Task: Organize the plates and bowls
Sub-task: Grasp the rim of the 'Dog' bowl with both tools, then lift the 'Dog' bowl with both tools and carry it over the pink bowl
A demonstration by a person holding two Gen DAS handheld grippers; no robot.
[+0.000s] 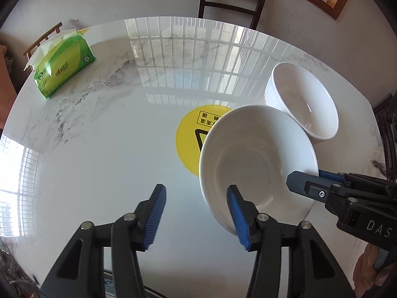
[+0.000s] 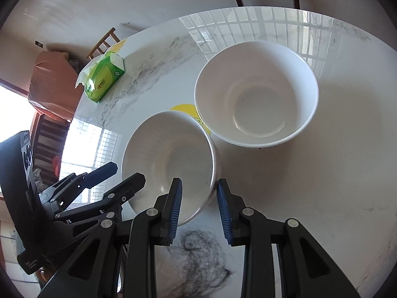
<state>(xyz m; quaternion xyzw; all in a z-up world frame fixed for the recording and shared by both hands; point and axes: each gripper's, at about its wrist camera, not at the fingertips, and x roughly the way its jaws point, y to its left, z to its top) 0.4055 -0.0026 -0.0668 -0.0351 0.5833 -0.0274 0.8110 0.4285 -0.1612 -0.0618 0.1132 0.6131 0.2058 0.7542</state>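
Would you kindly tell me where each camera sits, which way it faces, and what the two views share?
Left wrist: on the left gripper, facing across the marble table; its open fingers show, the right gripper entering.
Right wrist: on the right gripper, straddling the tilted plate rim; the left gripper shows.
Shared: plate, bowl, tissue pack, yellow sticker.

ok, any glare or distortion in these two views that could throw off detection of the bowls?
Left wrist: window-grille reflection glares across the table behind the near bowl and far bowl; fisheye bends the table edge. Right wrist: a blown-out window reflection sits left of the near bowl, and white bowls on pale marble give low contrast; the tissue pack stays crisp.
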